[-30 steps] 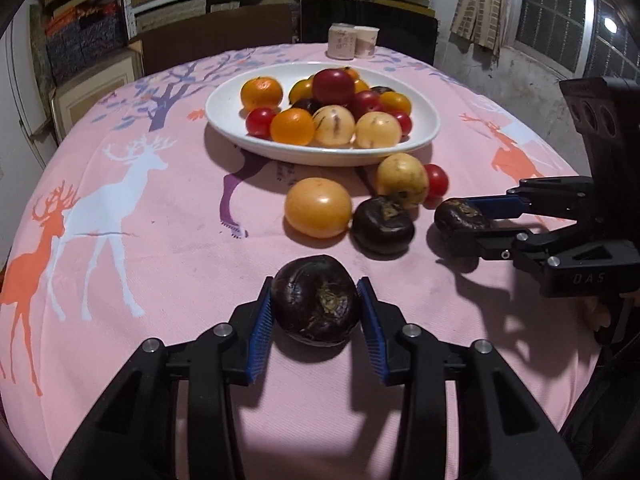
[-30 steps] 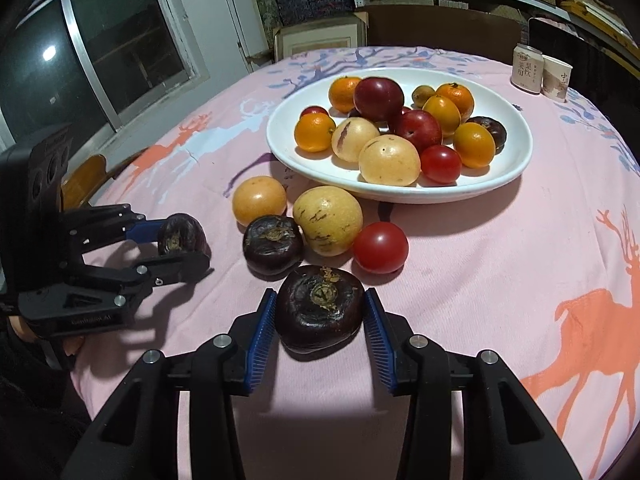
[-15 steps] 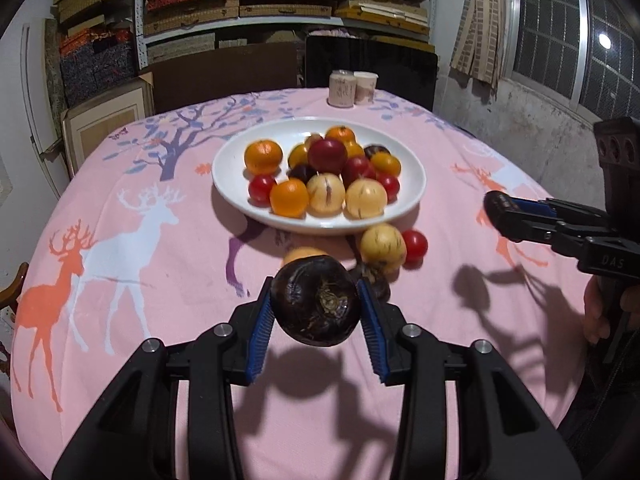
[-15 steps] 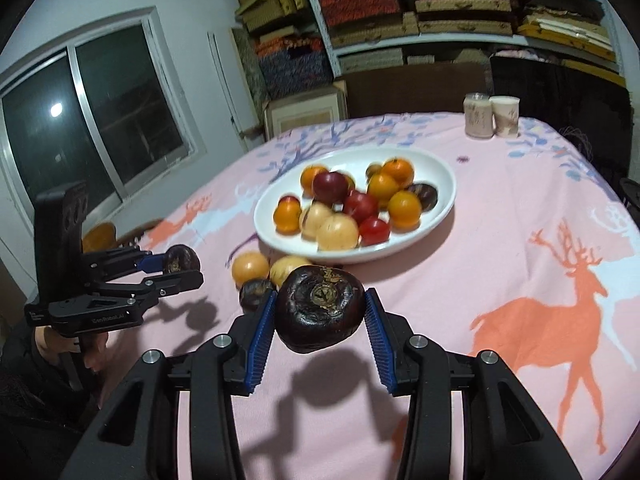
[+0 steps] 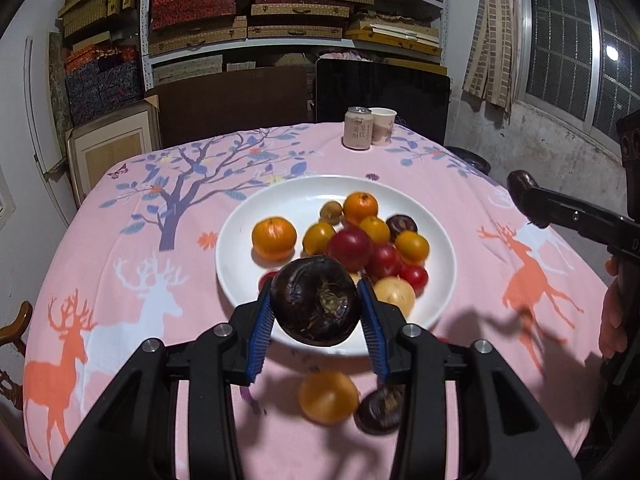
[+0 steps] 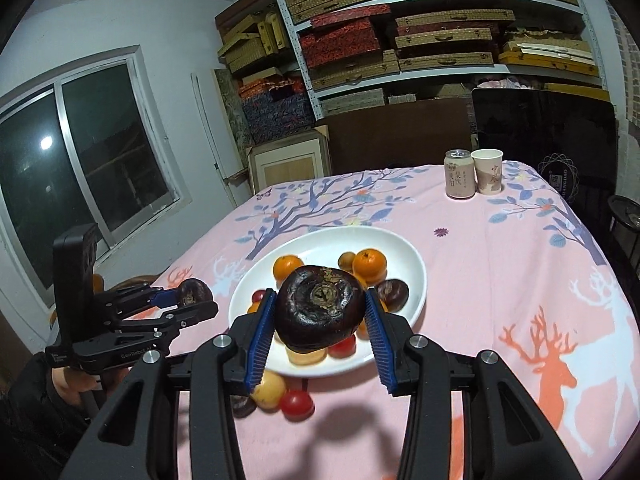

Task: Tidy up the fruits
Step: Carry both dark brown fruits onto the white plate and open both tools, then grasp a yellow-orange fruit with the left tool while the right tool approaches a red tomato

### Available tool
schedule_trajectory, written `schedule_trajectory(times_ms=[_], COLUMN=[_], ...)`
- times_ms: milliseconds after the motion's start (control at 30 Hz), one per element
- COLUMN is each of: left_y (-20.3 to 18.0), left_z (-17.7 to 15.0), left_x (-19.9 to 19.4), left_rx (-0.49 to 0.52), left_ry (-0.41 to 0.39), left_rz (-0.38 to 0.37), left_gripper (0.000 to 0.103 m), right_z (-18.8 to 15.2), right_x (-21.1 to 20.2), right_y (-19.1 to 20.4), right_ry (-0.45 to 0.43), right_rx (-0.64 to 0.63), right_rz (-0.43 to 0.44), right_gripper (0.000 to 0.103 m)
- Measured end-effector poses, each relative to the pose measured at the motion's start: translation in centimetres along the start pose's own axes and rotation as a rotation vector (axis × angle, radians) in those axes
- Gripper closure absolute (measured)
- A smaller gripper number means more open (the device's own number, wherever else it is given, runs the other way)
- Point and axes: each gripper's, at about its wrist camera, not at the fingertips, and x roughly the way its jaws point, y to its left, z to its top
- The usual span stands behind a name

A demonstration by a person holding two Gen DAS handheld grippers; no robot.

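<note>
Clamped between the blue ribbed pads of the left gripper (image 5: 316, 312) is a dark purple fruit (image 5: 316, 300), held in the air above the near rim of the white bowl (image 5: 240, 240); its skin is glossy and wrinkled, with a dry tan stem scar turned toward the camera. A second dark fruit (image 6: 318, 308), likewise purple-black and dimpled at the crown, is gripped by the right gripper (image 6: 318, 320) over the same bowl.

Shown in the left wrist view only: an orange fruit (image 5: 328, 398) and a dark fruit (image 5: 380, 408) lying on the pink deer-print tablecloth (image 5: 120, 280) below the gripper, blurred. Shown in the right wrist view only: a yellow fruit (image 6: 269, 394) and a red tomato (image 6: 297, 405) on the cloth just before the bowl, and a dark window (image 6: 80, 160) at left.

Listed in the bowl, both views: oranges, red and yellow fruits, one dark fruit. A can (image 5: 358, 133) and a paper cup (image 5: 382, 126) are seen side by side at the far table edge. Each gripper is visible from the side in the other's view, with its fruit at the tips.
</note>
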Motion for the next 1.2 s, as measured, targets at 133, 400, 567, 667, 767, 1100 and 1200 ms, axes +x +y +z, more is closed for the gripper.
schedule_trajectory(times_ms=[133, 400, 567, 667, 767, 1100, 1200], left_y=[1.0, 2.6, 3.0, 3.2, 3.3, 3.3, 2.3], left_z=[2.2, 3.6, 3.2, 3.0, 2.4, -2.6, -4.7], left_x=[2.6, 8.6, 10.9, 10.3, 9.2, 2.0, 1.3], left_rx=[-0.022, -0.066, -0.087, -0.089, -0.11, -0.126, -0.087], left_ry=[0.005, 0.074, 0.104, 0.084, 0.069, 0.013, 0.05], left_rz=[0.011, 0.027, 0.03, 0.042, 0.031, -0.011, -0.03], left_gripper=[0.063, 0.063, 0.05, 0.045, 0.038, 0.017, 0.017], right_z=[1.6, 3.2, 2.7, 2.4, 2.0, -1.6, -2.9], right_x=[3.0, 10.4, 13.3, 12.5, 11.3, 5.3, 4.6], right_y=[-0.5, -0.7, -0.9, -1.0, -1.4, -2.6, -2.9], right_ry=[0.008, 0.061, 0.085, 0.046, 0.029, 0.011, 0.035], right_rx=[0.009, -0.023, -0.027, -0.031, -0.005, 0.055, 0.074], right_rz=[-0.005, -0.047, -0.063, -0.073, -0.067, -0.063, -0.06], right_gripper=[0.058, 0.058, 0.053, 0.043, 0.043, 0.037, 0.037])
